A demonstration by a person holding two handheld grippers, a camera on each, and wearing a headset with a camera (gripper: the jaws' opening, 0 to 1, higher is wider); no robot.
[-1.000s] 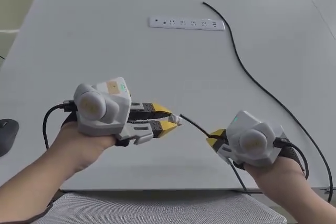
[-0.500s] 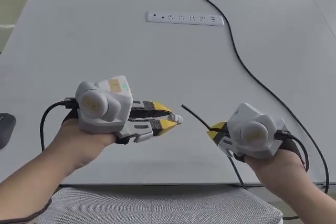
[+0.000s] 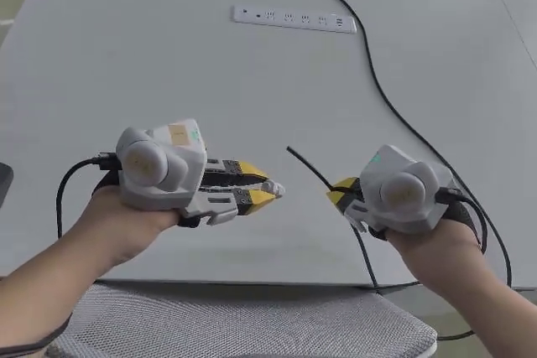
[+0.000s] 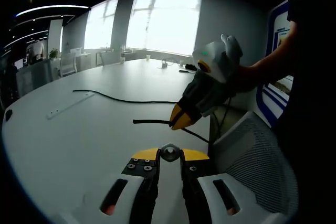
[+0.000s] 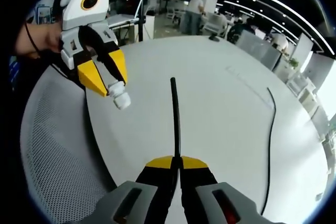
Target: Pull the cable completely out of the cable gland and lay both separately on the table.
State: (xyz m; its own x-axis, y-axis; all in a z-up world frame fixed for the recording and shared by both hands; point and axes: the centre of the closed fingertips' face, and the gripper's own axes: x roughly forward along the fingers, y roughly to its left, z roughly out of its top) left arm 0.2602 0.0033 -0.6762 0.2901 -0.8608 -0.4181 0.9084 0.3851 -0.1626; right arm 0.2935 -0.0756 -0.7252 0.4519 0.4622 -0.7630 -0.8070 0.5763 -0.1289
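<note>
**Cable freed from its gland.** The cable [image 3: 309, 171] had come clear of the cable gland [image 3: 278, 190] above the near edge of the table [image 3: 168, 64]. A second earlier its tip had sat at the gland's mouth. Half a second on, a gap had opened, and by this moment the two were plainly apart, with the cable's free end pointing up and left in open air between the tools.

The left gripper [image 3: 267, 189] held the small white gland pinched at the very tips of its jaws. Its own view confirmed this, showing the gland [image 4: 169, 153] wedged between the yellow tips. The right gripper [image 3: 339, 196] had its jaws closed narrow on the black cable. A short length stood out ahead of them, and the rest trailed down past the table's near edge toward a mesh chair [image 3: 252, 324].

In the right gripper view the cable [image 5: 175, 114] ran straight out from the jaws. The left gripper [image 5: 107, 80] and its gland [image 5: 121, 99] hung off to the left, not touching it. Both pieces were held above the table, and neither rested on it.

At the far side lay a power strip [image 3: 294, 19] and a long black cord [image 3: 394, 111], well apart from the work.

On this showing the pulling was done. What remained was to set the gland and the cable down separately on the table.
</note>
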